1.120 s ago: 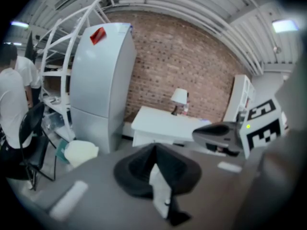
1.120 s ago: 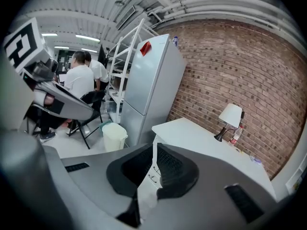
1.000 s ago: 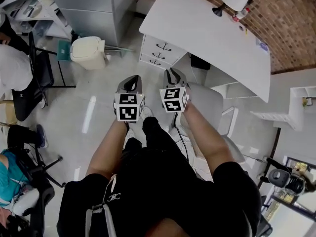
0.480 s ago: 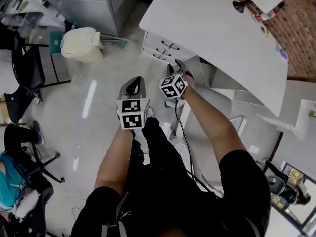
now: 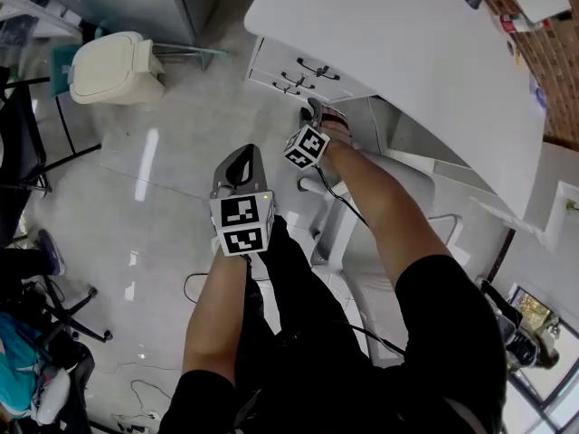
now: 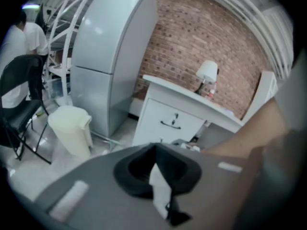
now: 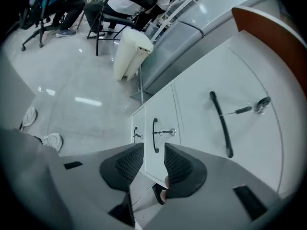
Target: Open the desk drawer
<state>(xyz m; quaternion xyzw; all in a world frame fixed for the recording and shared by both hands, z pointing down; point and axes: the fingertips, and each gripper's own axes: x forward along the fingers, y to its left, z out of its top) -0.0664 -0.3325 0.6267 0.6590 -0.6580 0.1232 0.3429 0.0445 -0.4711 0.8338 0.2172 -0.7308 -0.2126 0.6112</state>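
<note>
The white desk (image 5: 407,43) has a stack of drawers (image 5: 298,70) under its left end, each with a dark curved handle. My right gripper (image 5: 314,111) hangs just in front of that drawer stack and points down at it. In the right gripper view its jaws (image 7: 153,159) are opening with nothing between them, and the middle drawer's handle (image 7: 155,134) lies in line with the gap, still apart from the pads. A larger handle (image 7: 220,123) with a key beside it sits on the drawer above. My left gripper (image 5: 242,159) hovers lower left over the floor, its jaws together (image 6: 156,169) and holding nothing.
A cream waste bin (image 5: 113,66) stands on the glossy floor left of the drawers, beside a grey cabinet (image 6: 110,47). A white chair (image 5: 398,188) sits under the desk to the right. A lamp (image 6: 207,73) stands on the desk. Black chairs and seated people are at far left.
Both grippers dropped lower and moved toward the drawers. The right one rolled over, closed in on the drawer fronts and its jaws opened. The left gripper stayed shut.
</note>
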